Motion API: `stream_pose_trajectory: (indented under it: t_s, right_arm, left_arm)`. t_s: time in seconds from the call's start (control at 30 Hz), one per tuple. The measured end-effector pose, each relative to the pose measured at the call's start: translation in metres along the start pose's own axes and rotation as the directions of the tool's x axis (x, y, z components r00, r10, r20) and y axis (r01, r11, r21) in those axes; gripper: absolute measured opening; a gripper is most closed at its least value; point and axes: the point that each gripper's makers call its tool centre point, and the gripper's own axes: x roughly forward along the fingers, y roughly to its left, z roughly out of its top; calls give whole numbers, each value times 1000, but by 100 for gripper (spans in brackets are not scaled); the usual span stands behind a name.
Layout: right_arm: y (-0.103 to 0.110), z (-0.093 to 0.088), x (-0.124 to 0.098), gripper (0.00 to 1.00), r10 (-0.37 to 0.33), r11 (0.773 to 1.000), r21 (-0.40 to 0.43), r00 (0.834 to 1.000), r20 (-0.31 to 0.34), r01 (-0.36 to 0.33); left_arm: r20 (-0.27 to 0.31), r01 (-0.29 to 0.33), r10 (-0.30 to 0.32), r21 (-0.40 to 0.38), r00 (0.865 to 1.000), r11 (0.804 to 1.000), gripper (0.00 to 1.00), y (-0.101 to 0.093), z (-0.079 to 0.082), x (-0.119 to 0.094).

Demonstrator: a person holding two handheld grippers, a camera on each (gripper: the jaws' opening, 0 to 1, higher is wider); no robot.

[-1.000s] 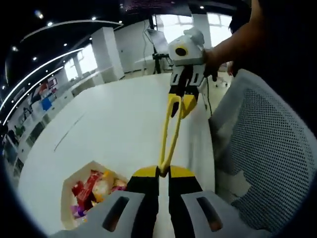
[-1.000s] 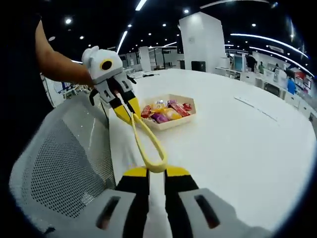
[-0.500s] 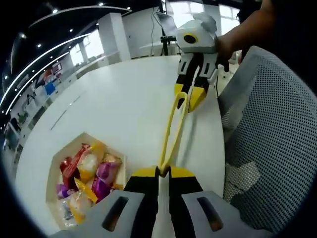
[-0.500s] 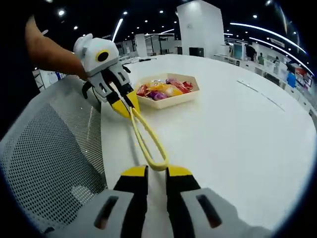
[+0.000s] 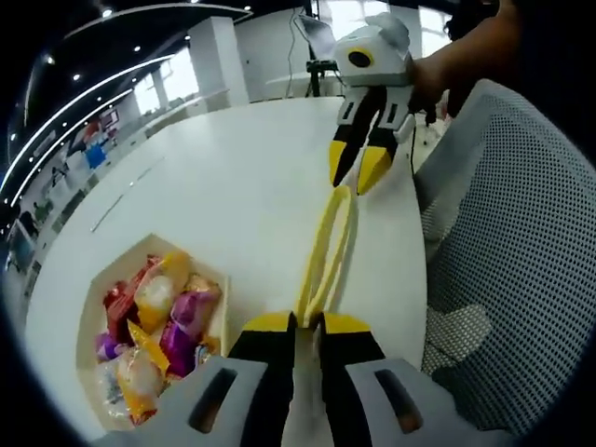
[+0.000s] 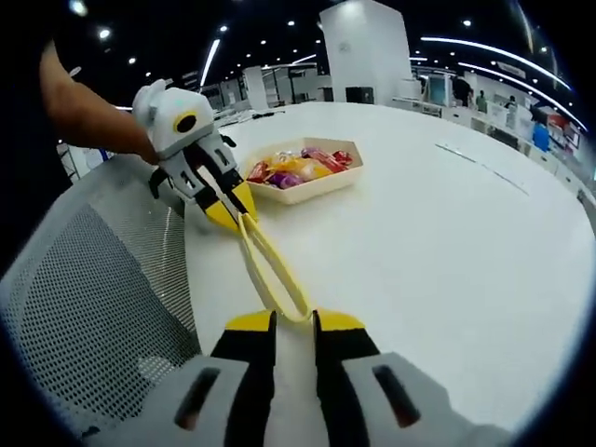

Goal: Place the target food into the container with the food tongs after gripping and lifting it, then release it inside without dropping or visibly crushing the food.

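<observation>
Left gripper view: our left claw pinches the tongs, right claw spread — next, snacks from tray.

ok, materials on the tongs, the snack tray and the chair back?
Tongs: yellow, smooth, slightly glossy, thin looped arms; likely plastic or silicone.
Tray: pale matte hexagon with thin walls; probably paperboard, possibly wood.
Chair back: grey perforated mesh in a pale frame.
</observation>
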Motion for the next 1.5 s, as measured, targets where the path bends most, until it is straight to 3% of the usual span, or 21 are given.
stream_pose_trajectory:
  t_s: [0.07, 0.17, 0.43, 0.63, 0.7, 0.77, 0.83, 0.97, 1.07, 1.2, 1.23, 1.3, 1.5]
  right_arm:
    - [-3, 1, -2, 21, -15, 1000, 18, 1000, 14, 15]
    - [-4, 1, -5, 21, -22, 999, 37, 1000, 23, 21]
    - [-4, 4, -10, 26, -26, 998, 52, 999, 31, 24]
    - [-9, 22, -20, 29, -46, 998, 38, 997, 69, 44]
    - [-13, 32, -26, 32, -65, 998, 28, 993, 94, 63]
    - [-20, 44, -35, 37, -91, 996, 23, 986, 137, 89]
    - [-24, 47, -41, 45, -97, 995, 37, 984, 152, 93]
    - [-41, 45, -56, 57, -177, 984, 24, 972, 157, 176]
    - [-58, 38, -71, 69, -257, 966, 39, 950, 180, 254]
    - [-75, 27, -93, 96, -356, 934, 110, 910, 214, 340]
    - [-77, 23, -97, 100, -364, 931, 115, 905, 220, 346]
    - [-80, 10, -109, 100, -398, 917, 119, 894, 204, 381]
    - [-87, -21, -136, 100, -453, 891, 121, 877, 161, 438]
  left_arm:
    - [24, -5, 5, 27, 1000, 1000, 18, -1, 3, 0]
    - [13, -7, 7, -22, 1000, 1000, 28, 0, 0, -2]
    - [11, -11, 11, -16, 1000, 1000, 31, -2, 0, -12]
    - [74, -26, 31, -67, 997, 997, 43, 2, 16, -29]
    - [127, -44, 59, -116, 990, 992, 48, 9, 26, -40]
    - [204, -70, 103, -160, 974, 985, 55, 22, 38, -54]
    - [243, -100, 163, -252, 956, 963, 61, 36, 40, -70]
    - [267, -177, 279, -350, 922, 920, 78, 66, 28, -103]
    - [273, -207, 326, -386, 905, 899, 86, 78, 14, -125]
    - [240, -241, 372, -440, 897, 865, 98, 86, -13, -144]
    - [223, -259, 391, -455, 893, 852, 99, 88, -21, -148]
    - [236, -280, 427, -476, 873, 834, 100, 90, -32, -159]
    - [202, -270, 420, -513, 885, 815, 100, 75, -59, -161]
